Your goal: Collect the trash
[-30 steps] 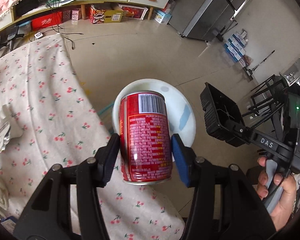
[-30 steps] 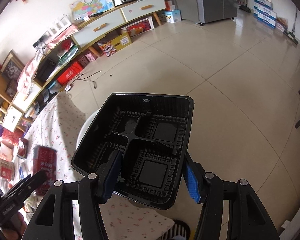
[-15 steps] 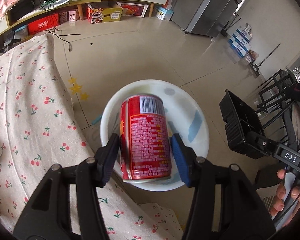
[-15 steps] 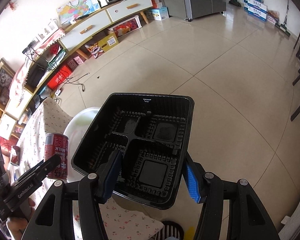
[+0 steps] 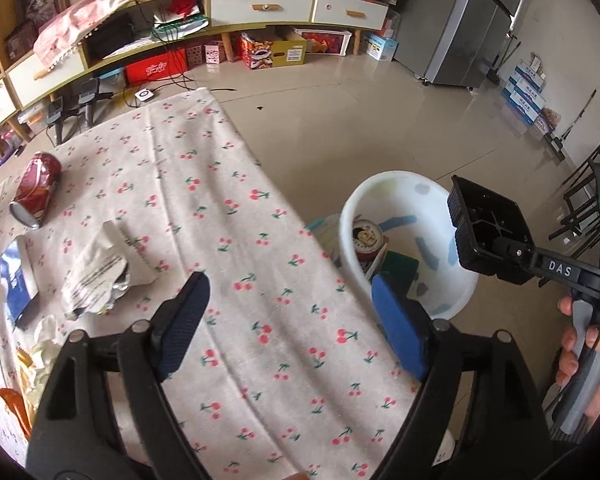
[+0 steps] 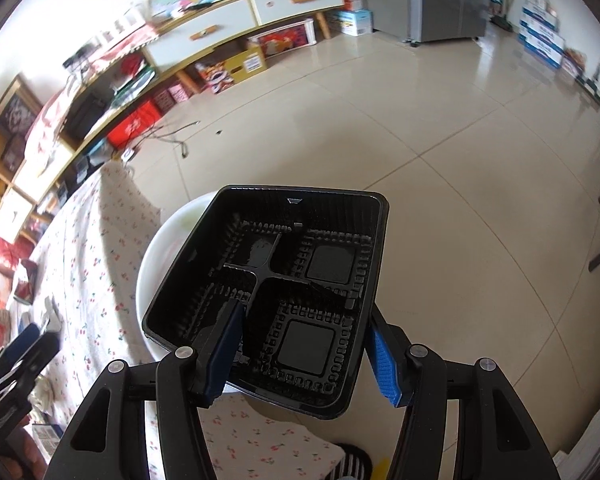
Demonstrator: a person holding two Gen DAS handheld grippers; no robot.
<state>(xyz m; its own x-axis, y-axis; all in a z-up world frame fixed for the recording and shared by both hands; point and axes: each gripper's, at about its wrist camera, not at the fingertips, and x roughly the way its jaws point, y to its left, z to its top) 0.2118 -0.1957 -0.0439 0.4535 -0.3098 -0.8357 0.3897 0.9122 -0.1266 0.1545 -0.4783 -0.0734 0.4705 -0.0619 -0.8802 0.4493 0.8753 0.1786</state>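
Over table edge: left gripper (image 5: 288, 312) jaws just opened, empty
Can (image 5: 367, 245): dropped, now in white bin (image 5: 452, 300)
Right gripper (image 6: 304, 354): clamps black tray (image 6: 284, 288) above bin
Next: tray, likely

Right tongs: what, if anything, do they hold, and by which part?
The right tongs grip the black compartmented plastic tray across its near corner.

My right claw (image 6: 306, 356) grips glossy black plastic tray (image 6: 300, 276); matt printed cloth on table (image 5: 236, 240); smooth white plastic basin (image 5: 452, 300); shiny floor tiles (image 6: 420, 140).
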